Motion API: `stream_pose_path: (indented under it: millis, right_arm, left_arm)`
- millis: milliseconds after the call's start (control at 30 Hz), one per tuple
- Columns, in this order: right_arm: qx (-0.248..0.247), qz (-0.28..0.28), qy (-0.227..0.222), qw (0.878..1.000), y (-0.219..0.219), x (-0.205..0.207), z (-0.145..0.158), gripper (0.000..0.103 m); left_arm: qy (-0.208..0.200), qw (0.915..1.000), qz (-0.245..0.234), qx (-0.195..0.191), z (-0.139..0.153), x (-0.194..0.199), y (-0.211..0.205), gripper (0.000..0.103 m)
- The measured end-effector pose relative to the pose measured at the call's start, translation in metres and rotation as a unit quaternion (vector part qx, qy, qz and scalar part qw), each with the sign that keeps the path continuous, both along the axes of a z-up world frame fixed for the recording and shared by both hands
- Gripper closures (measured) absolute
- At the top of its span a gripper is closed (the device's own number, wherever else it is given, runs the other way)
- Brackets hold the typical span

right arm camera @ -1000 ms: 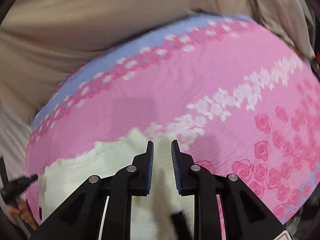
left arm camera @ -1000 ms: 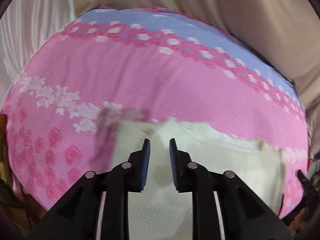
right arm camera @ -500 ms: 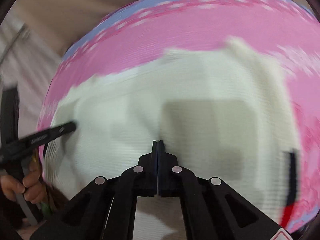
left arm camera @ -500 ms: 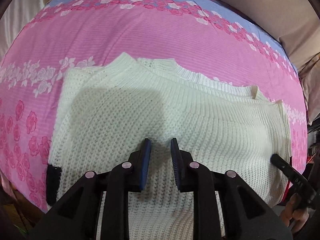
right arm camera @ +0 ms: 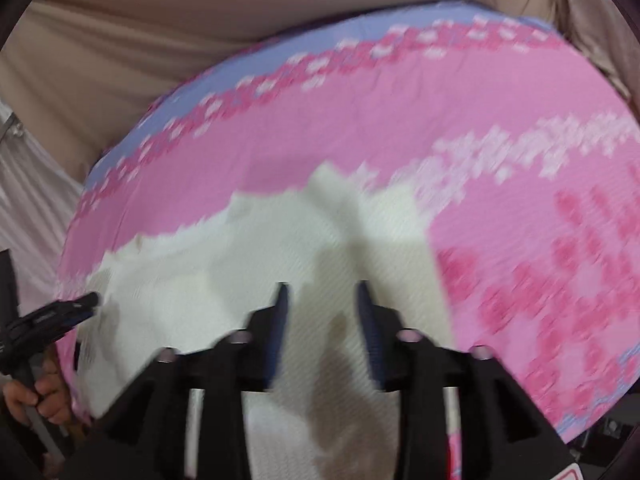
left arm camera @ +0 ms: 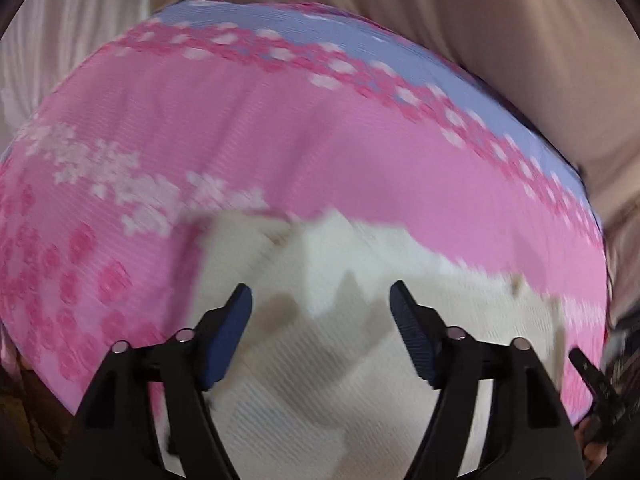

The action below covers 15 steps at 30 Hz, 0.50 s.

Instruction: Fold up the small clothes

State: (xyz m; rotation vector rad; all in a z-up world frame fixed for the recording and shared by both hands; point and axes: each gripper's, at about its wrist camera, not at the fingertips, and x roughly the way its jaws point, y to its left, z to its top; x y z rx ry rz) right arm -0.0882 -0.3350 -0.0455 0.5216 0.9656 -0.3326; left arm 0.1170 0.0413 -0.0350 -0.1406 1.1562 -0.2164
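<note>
**Both grippers opening over the white knit**

On my left, the left gripper (left arm camera: 320, 308) points steeply down at the cream-white knitted garment (left arm camera: 340, 360), which lies on the pink floral cloth (left arm camera: 280, 140) covering the worktop. Its jaws are opening and already stand wide apart; the knit fills the space below them, but I see neither blue pad pressing on it, so it has hold of nothing. The frame is blurred, and I cannot tell whether the fingertips touch the fabric. At the far right edge of this view, the black tip of the other gripper shows over the garment's side.

Moving right, the right gripper (right arm camera: 322, 300) is also over the garment (right arm camera: 220, 280), near its right edge, with bare pink cloth (right arm camera: 400, 120) just beside it. Its jaws are opening too, at a moderate gap, narrower than the left pair. The knit lies beneath the gap; nothing is clamped. At the left edge of this view I see a hand (right arm camera: 36, 396) wrapped around the handle of the left gripper, whose tip reaches the garment's side.

The garment's upper edge looks uneven. Beige fabric (left arm camera: 440, 20) hangs behind the worktop.
</note>
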Motion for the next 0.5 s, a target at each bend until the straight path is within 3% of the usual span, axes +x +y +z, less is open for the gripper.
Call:
stream_pose_path:
  millis: [67, 100, 133, 167, 200, 233, 267, 333, 367, 400, 467, 500]
  right_arm:
    - [0.009, -0.002, 0.015, 1.000, -0.018, 0.015, -0.010, 0.052]
    - [0.017, -0.003, 0.022, 1.000, -0.022, 0.023, -0.018, 0.052]
    - [0.023, -0.001, 0.031, 0.999, -0.024, 0.032, -0.024, 0.052]
    - [0.020, 0.008, 0.042, 0.999, -0.022, 0.042, -0.031, 0.053]
    - [0.009, 0.023, 0.038, 0.999, -0.015, 0.049, -0.031, 0.058]
    - [0.004, 0.036, 0.033, 0.999, -0.009, 0.053, -0.030, 0.088]
    - [0.002, 0.041, 0.020, 0.999, -0.006, 0.054, -0.022, 0.096]
    - [-0.018, 0.014, -0.014, 1.000, -0.013, 0.044, -0.001, 0.096]
    - [-0.015, -0.011, -0.026, 1.000, -0.028, 0.035, 0.004, 0.097]
    - [0.003, -0.031, -0.029, 0.999, -0.044, 0.029, 0.000, 0.097]
    - [0.012, -0.050, 0.006, 0.999, -0.063, 0.029, -0.021, 0.097]
    - [0.004, -0.049, 0.037, 0.998, -0.067, 0.031, -0.035, 0.097]
  left_arm:
    - [0.025, 0.9997, 0.004, -0.001, -0.016, 0.023, 0.005, 0.034]
    - [0.038, 0.9993, 0.001, 0.004, -0.025, 0.032, 0.003, 0.044]
    - [0.038, 0.9993, -0.005, 0.006, -0.028, 0.034, -0.001, 0.056]
    - [0.034, 0.9991, -0.023, 0.007, -0.030, 0.036, -0.006, 0.090]
    - [0.040, 0.9986, -0.032, 0.010, -0.030, 0.037, -0.010, 0.099]
    - [0.032, 0.9992, -0.023, 0.000, -0.025, 0.034, -0.008, 0.099]
    - [0.023, 0.9996, -0.016, -0.001, -0.020, 0.031, -0.002, 0.099]
    - [0.011, 0.9999, 0.000, 0.013, -0.014, 0.035, 0.011, 0.099]
    - [0.022, 0.9997, 0.006, 0.012, -0.020, 0.041, 0.017, 0.103]
    - [0.028, 0.9988, 0.017, 0.037, -0.026, 0.044, 0.021, 0.103]
    - [0.028, 0.9963, 0.025, 0.077, -0.042, 0.051, 0.026, 0.103]
    - [0.033, 0.9971, 0.034, 0.059, -0.040, 0.051, 0.032, 0.103]
